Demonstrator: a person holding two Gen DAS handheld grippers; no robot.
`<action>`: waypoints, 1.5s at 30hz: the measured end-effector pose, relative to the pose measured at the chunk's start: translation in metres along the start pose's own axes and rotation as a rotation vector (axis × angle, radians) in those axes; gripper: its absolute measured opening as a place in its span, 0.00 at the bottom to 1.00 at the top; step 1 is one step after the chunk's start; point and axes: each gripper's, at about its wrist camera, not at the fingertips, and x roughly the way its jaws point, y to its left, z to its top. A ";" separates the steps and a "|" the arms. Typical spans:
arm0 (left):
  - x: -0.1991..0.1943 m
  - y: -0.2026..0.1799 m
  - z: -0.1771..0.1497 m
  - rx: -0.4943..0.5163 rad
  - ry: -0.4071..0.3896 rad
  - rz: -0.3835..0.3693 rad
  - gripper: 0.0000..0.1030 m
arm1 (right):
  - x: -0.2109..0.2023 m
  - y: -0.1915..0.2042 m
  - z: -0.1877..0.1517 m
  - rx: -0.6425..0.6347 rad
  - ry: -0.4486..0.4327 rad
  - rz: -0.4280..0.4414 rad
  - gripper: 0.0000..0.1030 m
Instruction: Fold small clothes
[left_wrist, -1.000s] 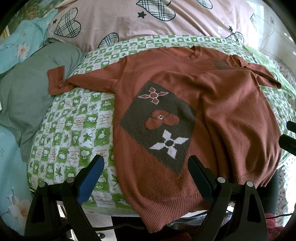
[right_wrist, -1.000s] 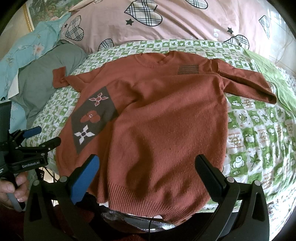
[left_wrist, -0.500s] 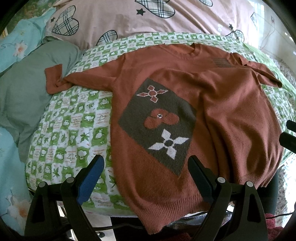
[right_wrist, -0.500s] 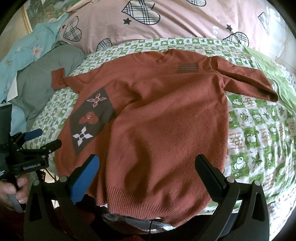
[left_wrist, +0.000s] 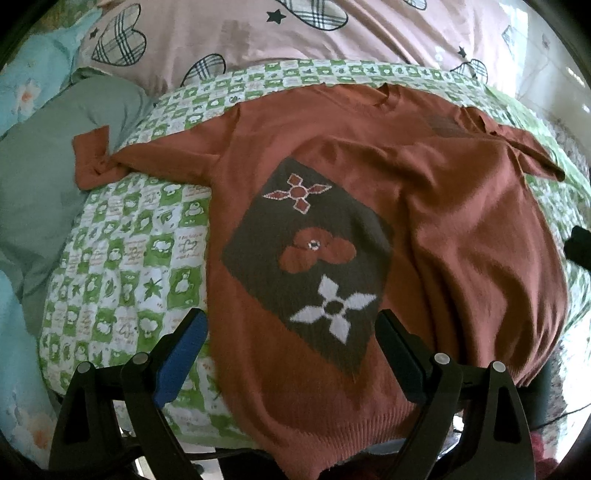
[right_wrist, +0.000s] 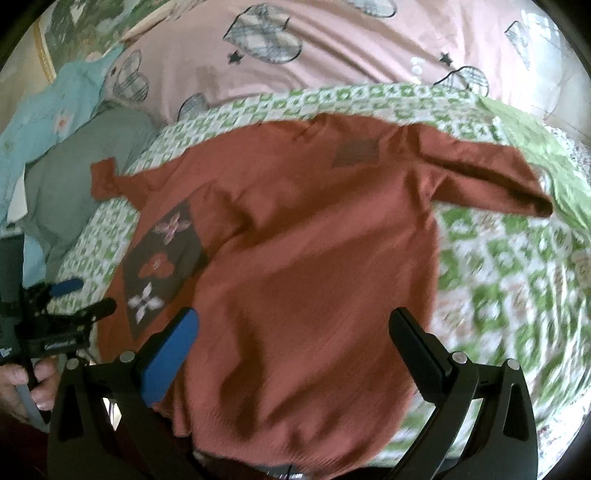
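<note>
Rust sweater (left_wrist: 461, 221) flat on bedspread (left_wrist: 122, 266), hem under both open claws.

You have one rust sweater (left_wrist: 461, 229) ahead of both grippers. Its dark diamond panel (left_wrist: 306, 258) carries three flower motifs, lying just ahead of your left gripper (left_wrist: 291, 343). Sleeves: two. Grippers: two, your left one and your right gripper (right_wrist: 295, 339), each with two fingers spread apart. Bedding beyond the sweater: one green checked sheet (left_wrist: 122, 258), one pink heart-print quilt (left_wrist: 229, 33), one grey-green pillow (left_wrist: 40, 177).
</note>
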 end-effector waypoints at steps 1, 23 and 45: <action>0.003 0.003 0.004 -0.010 0.005 -0.008 0.90 | 0.001 -0.007 0.008 -0.001 -0.010 -0.013 0.91; 0.062 0.007 0.057 -0.101 0.053 -0.069 0.90 | 0.153 -0.149 0.129 -0.074 0.125 -0.198 0.30; 0.058 0.045 0.054 -0.201 -0.023 -0.171 0.90 | 0.169 0.113 0.170 0.152 -0.072 0.597 0.08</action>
